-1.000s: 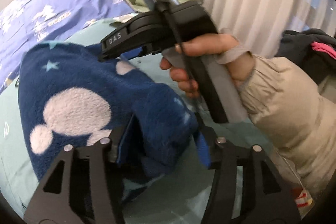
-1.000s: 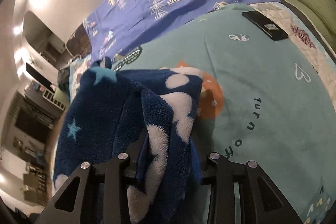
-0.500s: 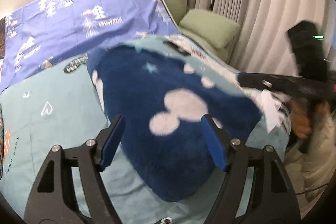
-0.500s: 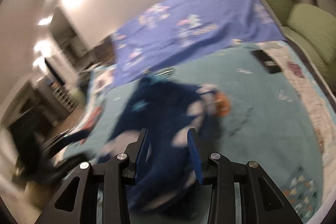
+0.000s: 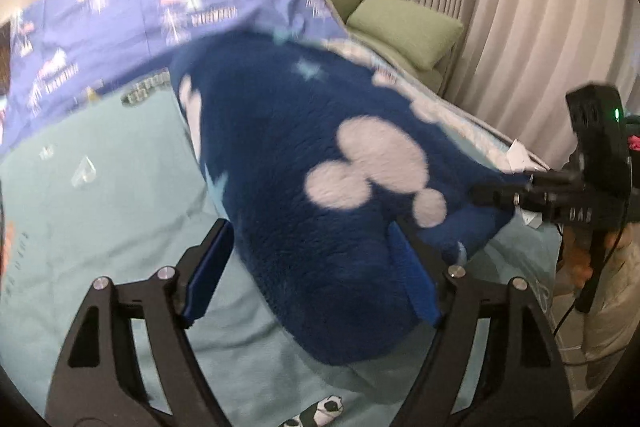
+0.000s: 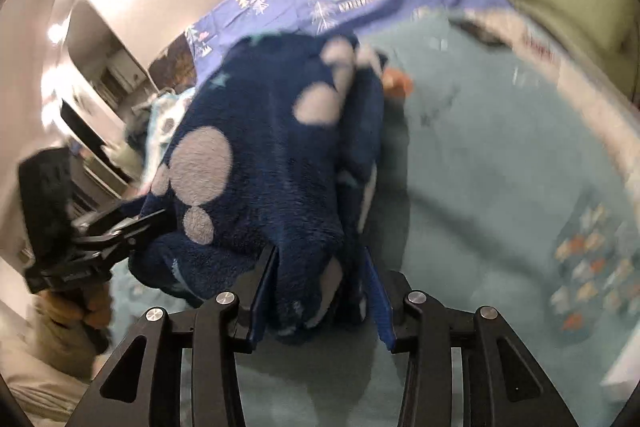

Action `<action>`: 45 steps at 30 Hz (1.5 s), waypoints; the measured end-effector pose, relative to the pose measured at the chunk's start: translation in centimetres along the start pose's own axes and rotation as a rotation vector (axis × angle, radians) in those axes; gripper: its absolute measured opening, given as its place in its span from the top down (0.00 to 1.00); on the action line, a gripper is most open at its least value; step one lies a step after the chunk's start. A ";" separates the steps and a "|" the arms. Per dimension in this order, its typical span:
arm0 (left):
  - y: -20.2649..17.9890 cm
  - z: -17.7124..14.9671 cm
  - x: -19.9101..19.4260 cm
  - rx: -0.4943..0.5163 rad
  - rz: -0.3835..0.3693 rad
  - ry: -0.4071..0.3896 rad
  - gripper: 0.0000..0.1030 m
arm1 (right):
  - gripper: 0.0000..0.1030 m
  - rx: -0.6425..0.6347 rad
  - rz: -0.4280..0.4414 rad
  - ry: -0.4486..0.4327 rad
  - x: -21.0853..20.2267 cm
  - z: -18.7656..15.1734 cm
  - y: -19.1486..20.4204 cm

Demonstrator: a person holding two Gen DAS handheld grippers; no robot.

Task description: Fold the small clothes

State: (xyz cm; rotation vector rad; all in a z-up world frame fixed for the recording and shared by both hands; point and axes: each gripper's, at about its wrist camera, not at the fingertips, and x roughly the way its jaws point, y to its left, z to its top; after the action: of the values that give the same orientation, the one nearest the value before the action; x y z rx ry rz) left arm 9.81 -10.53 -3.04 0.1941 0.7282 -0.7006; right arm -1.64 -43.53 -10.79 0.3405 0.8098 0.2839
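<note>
Left gripper (image 5: pixel 310 275) opening, jaws spread wide around the near edge of a dark blue fleece garment (image 5: pixel 304 187) with pale mouse-head patches, pads seemingly clear of the pile, probably letting go after laying a fold. Right gripper (image 6: pixel 320 291) also opening, jaws straddling a bunched corner of the same fleece, likely easing its hold. Beyond both, folded lump resting on a teal blanket (image 5: pixel 100 195), purple quilt (image 5: pixel 120 15) farther off
</note>
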 end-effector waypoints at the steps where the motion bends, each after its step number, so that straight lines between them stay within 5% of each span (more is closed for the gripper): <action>1: -0.1 0.2 -0.8 0.002 -0.006 -0.026 0.23 | 0.59 -0.018 -0.023 -0.023 -0.7 0.5 0.5; 5: 0.1 1.3 -3.2 -0.017 -0.096 -0.122 0.31 | 0.67 -0.041 -0.065 -0.184 -4.9 2.3 2.6; 6: 0.0 1.5 -3.1 -0.017 -0.118 -0.128 0.43 | 0.72 -0.053 -0.037 -0.208 -5.5 2.5 3.3; 7: 0.0 1.5 -2.7 -0.016 -0.133 -0.117 0.61 | 0.83 -0.067 -0.019 -0.211 -5.6 2.4 3.6; 9: -0.3 1.2 -0.3 -0.012 -0.140 -0.037 0.80 | 0.88 -0.094 -0.016 -0.174 -4.2 2.1 4.3; 11: -0.3 0.0 2.5 0.012 -0.110 0.032 0.87 | 0.90 -0.078 -0.062 -0.066 -0.7 1.5 3.5; 13: -0.1 -0.9 3.8 0.035 -0.107 0.021 0.87 | 0.93 -0.054 -0.116 0.026 2.9 0.4 2.3; 18: -0.5 0.5 2.1 0.032 -0.098 0.021 0.87 | 0.93 -0.131 -0.189 -0.006 3.0 -0.2 3.7; 24: 0.7 3.7 0.3 0.028 -0.072 -0.074 0.84 | 0.90 -0.199 -0.231 -0.076 0.6 2.2 6.5; 33: 3.3 7.6 5.5 -0.026 -0.067 -0.022 0.84 | 0.90 -0.226 -0.238 -0.130 1.4 7.0 7.7; 38: 4.5 6.9 10.2 0.011 -0.047 0.076 0.82 | 0.89 -0.193 -0.241 -0.027 5.7 8.3 6.3; 45: 4.5 5.8 10.7 0.017 -0.046 0.055 0.82 | 0.89 -0.189 -0.260 0.053 9.5 7.5 5.0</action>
State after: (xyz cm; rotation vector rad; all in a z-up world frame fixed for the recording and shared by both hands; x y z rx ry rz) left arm 21.62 -15.00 -6.23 0.2138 0.7816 -0.7477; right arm 9.62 -36.86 -10.23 0.0485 0.8620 0.1243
